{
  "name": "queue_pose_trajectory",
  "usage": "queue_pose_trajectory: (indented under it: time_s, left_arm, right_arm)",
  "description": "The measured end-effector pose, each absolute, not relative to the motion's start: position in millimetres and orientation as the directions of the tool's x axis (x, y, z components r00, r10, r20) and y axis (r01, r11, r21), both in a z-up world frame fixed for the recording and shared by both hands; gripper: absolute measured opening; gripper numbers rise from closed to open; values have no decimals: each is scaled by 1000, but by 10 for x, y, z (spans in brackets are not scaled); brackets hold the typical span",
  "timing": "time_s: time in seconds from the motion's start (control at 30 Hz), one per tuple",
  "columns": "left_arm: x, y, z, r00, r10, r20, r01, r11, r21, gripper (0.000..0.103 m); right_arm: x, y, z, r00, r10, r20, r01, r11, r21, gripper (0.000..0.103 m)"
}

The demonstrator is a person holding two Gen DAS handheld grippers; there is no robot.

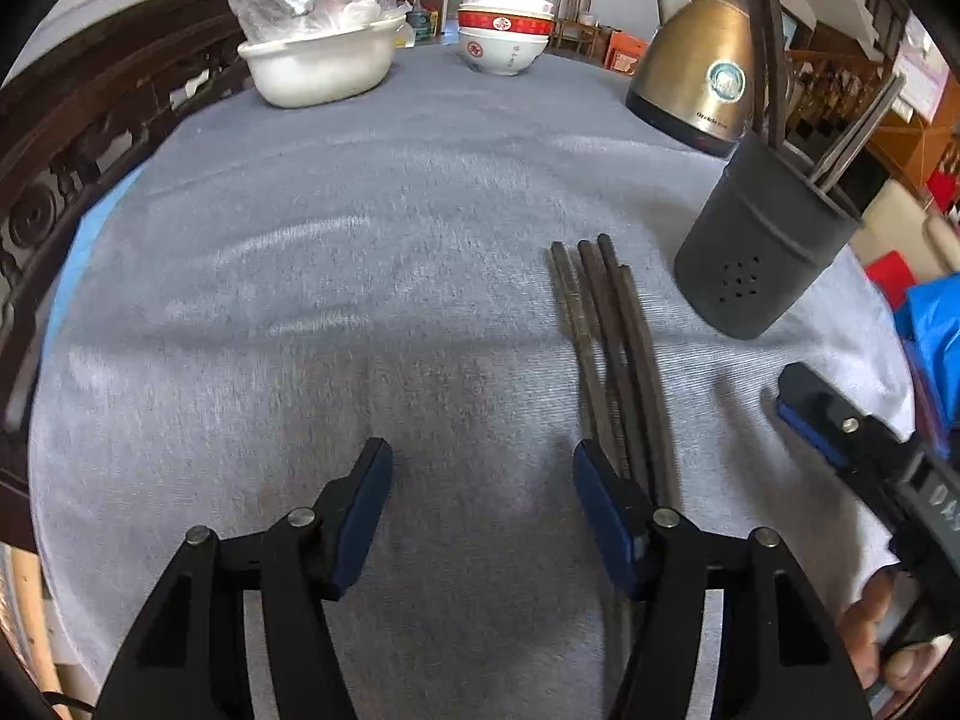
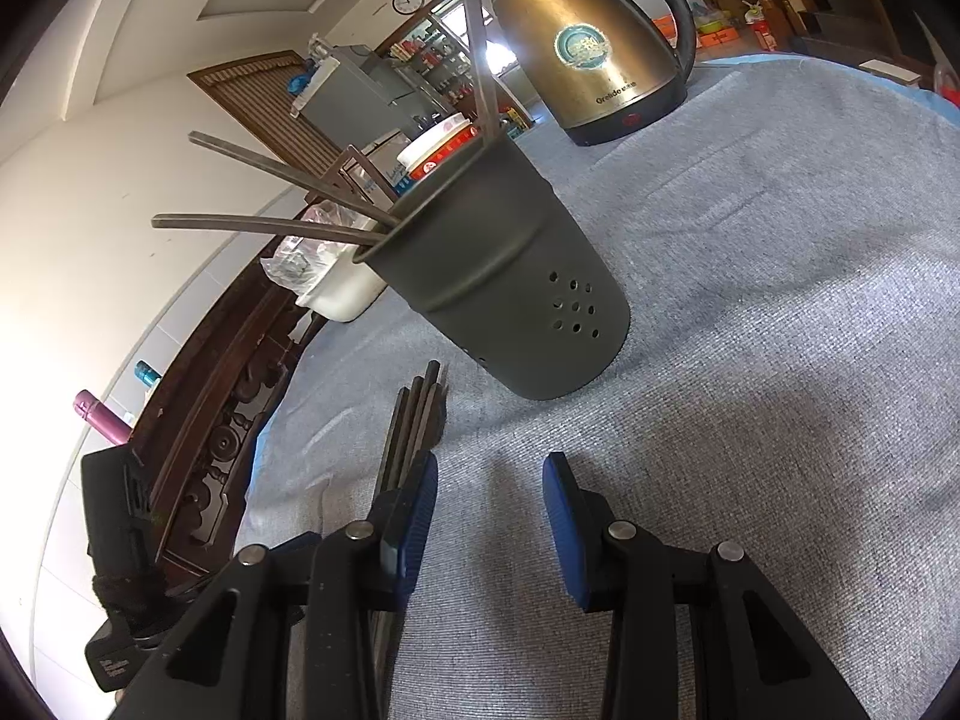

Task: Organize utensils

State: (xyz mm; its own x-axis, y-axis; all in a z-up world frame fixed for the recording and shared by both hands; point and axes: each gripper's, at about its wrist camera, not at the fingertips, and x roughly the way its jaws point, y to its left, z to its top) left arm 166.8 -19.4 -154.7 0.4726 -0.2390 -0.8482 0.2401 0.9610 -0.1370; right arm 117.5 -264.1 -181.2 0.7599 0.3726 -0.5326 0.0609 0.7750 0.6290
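Note:
Several dark chopsticks (image 1: pixel 606 348) lie side by side on the grey cloth, just left of a dark grey holder (image 1: pixel 762 246) that has a few chopsticks standing in it. My left gripper (image 1: pixel 480 480) is open and empty, low over the cloth; its right finger (image 1: pixel 606 516) lies over the near ends of the chopsticks. In the right wrist view the holder (image 2: pixel 510 294) is ahead and the loose chopsticks (image 2: pixel 417 420) run under the left finger (image 2: pixel 414 516). My right gripper (image 2: pixel 489 480) is open and empty; it also shows in the left wrist view (image 1: pixel 840 420).
A brass kettle (image 1: pixel 696 72) stands behind the holder, also in the right wrist view (image 2: pixel 588 42). Stacked red-and-white bowls (image 1: pixel 504 30) and a white basin (image 1: pixel 318 66) with plastic-wrapped items stand at the far edge. A carved dark wooden rail (image 1: pixel 90 138) runs along the left.

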Motion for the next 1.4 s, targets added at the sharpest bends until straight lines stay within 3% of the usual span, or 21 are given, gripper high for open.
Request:
queue_pose_trajectory:
  time_s: [0.33,0.77,0.87,1.1,1.4]
  left_arm:
    - [1599,-194,-1456,472,-303,-828,247,947,-205,64]
    - [1626,-307,-1532,452,-293,-843,262,946,-188,64]
    - [1649,-246,-1542,450,-302,-840,261,944,-200,57]
    - [1615,-151,-1554,441,-320,-839,269,939,-217,56]
    - [1606,-103,-1531,419,-327,-847,276,935,-225,56]
  right_arm:
    - [1157,-2652,-1813,763,370,-530,64,773,632,40]
    - [1150,-2659,-1809,764,384,-519,51,765,642,40]
    - [1153,-2657,-1810,762,383,-521,53,767,640,40]
    - [1169,-2629,-1804,755,371,-540,64,779,624,40]
    - [1348,-2173,-1549,738,309,-600,-14,896,445,35]
